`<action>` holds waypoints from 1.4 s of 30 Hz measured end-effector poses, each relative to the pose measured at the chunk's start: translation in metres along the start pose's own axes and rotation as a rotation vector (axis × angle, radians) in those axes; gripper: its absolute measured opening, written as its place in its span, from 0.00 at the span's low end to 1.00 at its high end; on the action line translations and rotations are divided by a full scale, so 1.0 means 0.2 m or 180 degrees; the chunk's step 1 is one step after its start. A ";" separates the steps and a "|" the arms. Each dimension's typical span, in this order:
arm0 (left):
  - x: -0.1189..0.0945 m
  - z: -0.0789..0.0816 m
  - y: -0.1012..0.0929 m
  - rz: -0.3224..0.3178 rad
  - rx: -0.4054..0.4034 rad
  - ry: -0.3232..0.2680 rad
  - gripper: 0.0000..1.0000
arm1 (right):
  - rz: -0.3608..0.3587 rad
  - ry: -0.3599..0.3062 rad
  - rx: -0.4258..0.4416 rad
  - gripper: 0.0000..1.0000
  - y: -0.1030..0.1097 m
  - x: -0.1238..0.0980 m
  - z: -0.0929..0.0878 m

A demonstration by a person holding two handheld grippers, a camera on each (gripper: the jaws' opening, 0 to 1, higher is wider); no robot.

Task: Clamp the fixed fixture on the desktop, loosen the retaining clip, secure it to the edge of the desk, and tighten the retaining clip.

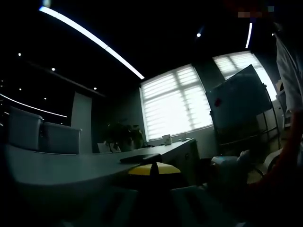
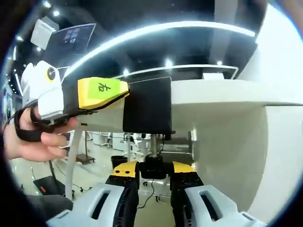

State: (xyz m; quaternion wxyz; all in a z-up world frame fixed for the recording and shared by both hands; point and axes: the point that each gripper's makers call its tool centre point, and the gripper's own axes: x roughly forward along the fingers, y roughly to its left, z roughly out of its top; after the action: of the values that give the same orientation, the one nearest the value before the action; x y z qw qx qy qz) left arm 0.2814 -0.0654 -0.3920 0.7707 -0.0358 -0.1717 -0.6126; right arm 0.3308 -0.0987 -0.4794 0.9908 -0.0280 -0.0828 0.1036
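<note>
The left gripper view is very dim, lit by blown-out windows (image 1: pixel 177 101) and a ceiling strip (image 1: pixel 90 38). The right gripper view is bright, with glaring ceiling lights (image 2: pixel 161 29) and curved fisheye edges.

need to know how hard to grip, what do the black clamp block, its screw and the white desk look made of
Black square clamp block: probably matte painted metal or hard plastic; flat, no shine. Threaded screw beneath it: looks like bare metal, grey with visible thread ridges. White desk: smooth, likely laminated board, with an even, lightly glossy edge. The right claw is shut on the black knob below the screw.
</note>
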 end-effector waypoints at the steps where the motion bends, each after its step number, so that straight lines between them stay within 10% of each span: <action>1: 0.00 0.00 0.00 0.0002 0.0003 0.0003 0.01 | 0.0103 0.0028 -0.0059 0.24 0.00 0.00 0.00; 13: -0.01 0.00 0.01 -0.0005 -0.0007 -0.0017 0.01 | 0.0779 0.0072 0.0019 0.24 0.01 0.04 -0.01; 23: -0.01 -0.01 0.03 0.0008 0.0007 0.0002 0.01 | 0.0060 0.0098 0.0213 0.40 0.08 -0.10 -0.11; 27: -0.01 0.00 0.02 0.0015 0.0004 0.0002 0.01 | -0.0701 0.0230 0.0314 0.40 0.05 -0.20 -0.15; 35: -0.01 0.00 0.01 0.0023 0.0024 0.0007 0.01 | -0.0920 0.0047 -0.0243 0.40 0.13 -0.16 0.01; 42: -0.01 0.00 0.02 0.0018 0.0010 -0.0004 0.01 | -0.1102 0.0102 -0.0112 0.41 0.05 -0.06 0.00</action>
State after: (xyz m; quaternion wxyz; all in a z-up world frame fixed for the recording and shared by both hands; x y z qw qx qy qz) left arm 0.2856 -0.0629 -0.3922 0.7723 -0.0355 -0.1730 -0.6102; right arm 0.3171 -0.0912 -0.4820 0.9944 -0.0322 -0.0723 -0.0705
